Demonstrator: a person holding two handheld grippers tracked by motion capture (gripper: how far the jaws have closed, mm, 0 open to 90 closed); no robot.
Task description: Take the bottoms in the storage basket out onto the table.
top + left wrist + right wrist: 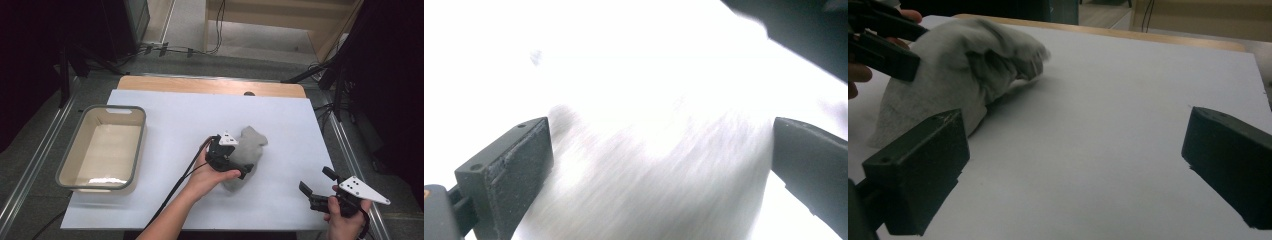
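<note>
On the white sheet (165, 120) that covers the table, seen from the high view, a crumpled grey cloth (248, 150) lies near the middle, well to the right of a beige tub (75, 145) with a grey rim. The left gripper (239, 170) sits at the cloth's left side, its jaws spread with the fabric between them. The right gripper (315, 186) hovers well apart from the cloth, toward the sheet's near right corner, jaws parted and holding nothing.

Along the left gripper view, overexposed and blurred, pale cloth (659, 180) fills the gap between the two wide-set jaws; whether they press on it I cannot tell.

Along the right gripper view, the jaws stand wide apart over bare sheet (1128, 125). The cloth (958, 75) rises in a mound beyond the left jaw, with the left gripper (885, 45) at its far side.
</note>
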